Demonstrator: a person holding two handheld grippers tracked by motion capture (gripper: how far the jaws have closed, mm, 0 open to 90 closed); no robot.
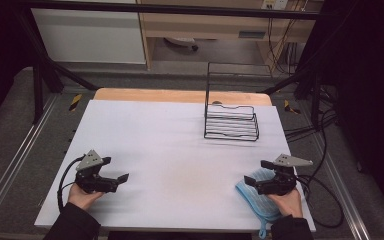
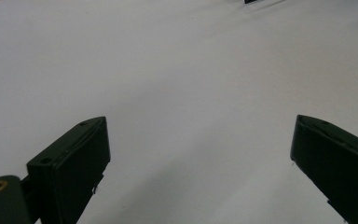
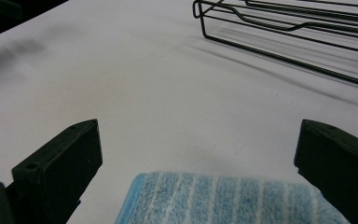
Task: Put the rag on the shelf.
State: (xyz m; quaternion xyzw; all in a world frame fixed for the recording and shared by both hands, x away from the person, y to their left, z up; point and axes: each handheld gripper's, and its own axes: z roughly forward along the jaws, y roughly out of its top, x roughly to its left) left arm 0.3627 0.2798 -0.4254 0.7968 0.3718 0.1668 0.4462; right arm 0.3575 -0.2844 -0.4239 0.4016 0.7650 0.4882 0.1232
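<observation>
A blue striped cloth (image 1: 256,199) lies near the table's front right corner. My right gripper (image 1: 256,172) hovers over its far edge, jaws wide apart and open; in the right gripper view the cloth (image 3: 228,198) sits low between the jaws, which do not press on it. My left gripper (image 1: 116,170) rests at the front left, held in a hand, open with nothing between its jaws; in the left gripper view (image 2: 200,144) bare white tabletop lies ahead. A black wire rack (image 1: 231,121) stands at the back right of the table, also close ahead in the right gripper view as the wire rack (image 3: 289,32).
The white table top (image 1: 170,150) has a wooden strip (image 1: 180,95) along its far edge. Black frame bars (image 1: 45,75) and cables (image 1: 325,190) run around the table's sides. Bare white surface stretches between the two grippers.
</observation>
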